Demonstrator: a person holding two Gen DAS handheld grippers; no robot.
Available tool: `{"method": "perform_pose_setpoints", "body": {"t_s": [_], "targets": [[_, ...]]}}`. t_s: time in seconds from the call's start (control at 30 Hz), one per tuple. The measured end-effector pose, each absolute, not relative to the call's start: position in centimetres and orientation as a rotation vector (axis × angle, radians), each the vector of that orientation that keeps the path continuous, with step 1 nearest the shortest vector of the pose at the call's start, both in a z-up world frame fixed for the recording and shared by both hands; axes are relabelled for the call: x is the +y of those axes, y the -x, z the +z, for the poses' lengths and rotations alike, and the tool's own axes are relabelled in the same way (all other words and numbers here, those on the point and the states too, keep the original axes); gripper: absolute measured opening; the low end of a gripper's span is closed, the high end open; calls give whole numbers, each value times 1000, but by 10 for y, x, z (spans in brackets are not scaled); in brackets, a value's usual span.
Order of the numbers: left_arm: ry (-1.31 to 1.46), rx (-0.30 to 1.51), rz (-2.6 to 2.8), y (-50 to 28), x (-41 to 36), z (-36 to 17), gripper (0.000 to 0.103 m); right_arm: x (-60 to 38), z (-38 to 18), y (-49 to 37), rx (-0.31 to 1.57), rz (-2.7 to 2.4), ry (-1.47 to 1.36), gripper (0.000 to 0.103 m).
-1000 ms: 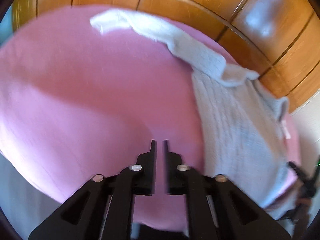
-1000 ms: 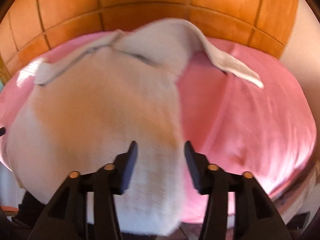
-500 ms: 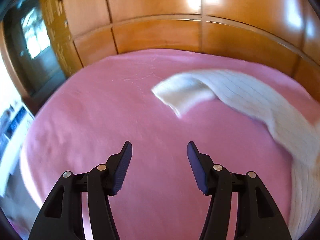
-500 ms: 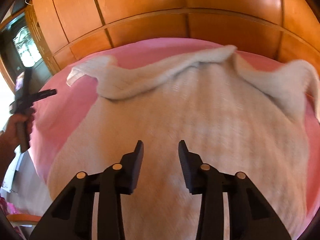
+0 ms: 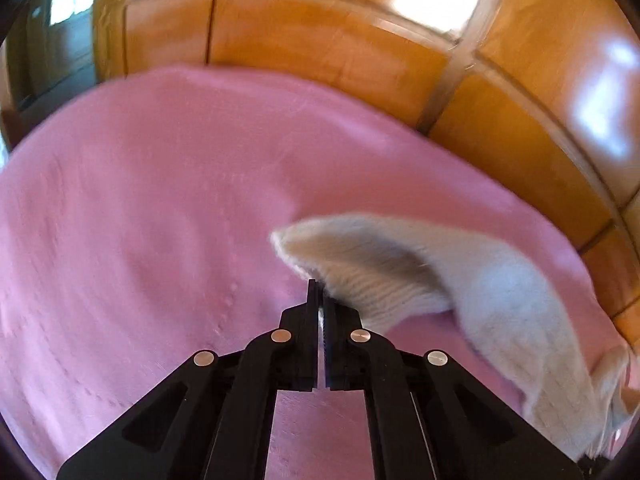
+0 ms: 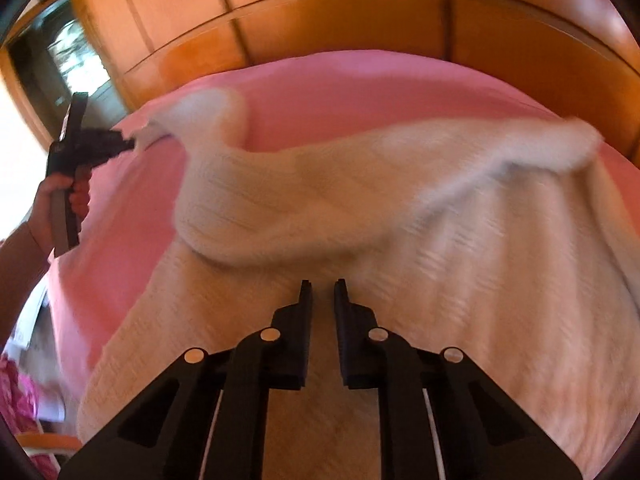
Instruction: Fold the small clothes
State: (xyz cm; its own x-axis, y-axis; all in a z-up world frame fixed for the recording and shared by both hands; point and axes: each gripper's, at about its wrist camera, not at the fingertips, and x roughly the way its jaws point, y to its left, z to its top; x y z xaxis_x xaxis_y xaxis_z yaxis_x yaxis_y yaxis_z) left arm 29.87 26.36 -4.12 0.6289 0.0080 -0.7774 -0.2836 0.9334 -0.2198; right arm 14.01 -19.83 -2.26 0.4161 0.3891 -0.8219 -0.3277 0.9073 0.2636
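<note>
A white knit sweater [image 6: 420,280] lies spread on a pink bed cover [image 5: 160,220]. Behind the bed stand shiny wooden panels [image 5: 320,40].

The left gripper [image 5: 320,286] has its two black fingers pressed tight together. They pinch the cuff of the sweater's sleeve [image 5: 360,264], which sits lifted and bent at the tips. From there the sleeve runs off to the right, toward the edge of the bed. In the right view, a hand [image 6: 48,200] holds this gripper by its handle at the left side of the bed, with its tips at the sleeve end.

The right gripper [image 6: 323,286] points down over the middle of the sweater. Its jaws are closing, with only a thin gap left. Nothing is caught between them; the knit lies flat below.
</note>
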Motion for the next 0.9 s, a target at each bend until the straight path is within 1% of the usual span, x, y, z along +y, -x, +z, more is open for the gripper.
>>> {"method": "perform_pose_setpoints", "body": {"t_s": [0.13, 0.23, 0.27, 0.3, 0.37, 0.4, 0.47, 0.57, 0.63, 0.67, 0.73, 0.8, 0.9], "targets": [[345, 784, 126, -260, 275, 8, 0, -179, -22, -167, 1035, 495, -31, 10], [372, 742, 154, -226, 298, 46, 0, -171, -4, -214, 947, 454, -51, 6], [386, 742, 179, -217, 308, 54, 0, -170, 1, -228, 920, 428, -54, 6], [402, 749, 211, -209, 319, 61, 0, -168, 8, -245, 884, 380, -48, 9], [418, 786, 268, -195, 339, 72, 0, -169, 15, -273, 864, 331, -87, 9], [408, 839, 311, -191, 347, 70, 0, -171, 17, -286, 861, 300, -102, 11], [383, 934, 369, -190, 357, 59, 0, -179, 20, -294, 853, 257, -125, 12], [402, 1057, 436, -180, 374, 33, 0, -188, 23, -278, 851, 255, -123, 13], [428, 1091, 442, -174, 382, 17, 0, -193, 26, -248, 836, 287, -91, 15], [425, 1097, 440, -171, 381, 11, 0, -191, 26, -237, 836, 311, -76, 17], [410, 1107, 433, -167, 375, 4, 0, -194, 24, -205, 866, 394, -23, 18], [408, 1106, 426, -165, 376, 2, 0, -184, 12, -193, 924, 463, 16, 17], [412, 1081, 413, -160, 375, 5, 0, -170, -9, -169, 985, 516, 151, 16]]}}
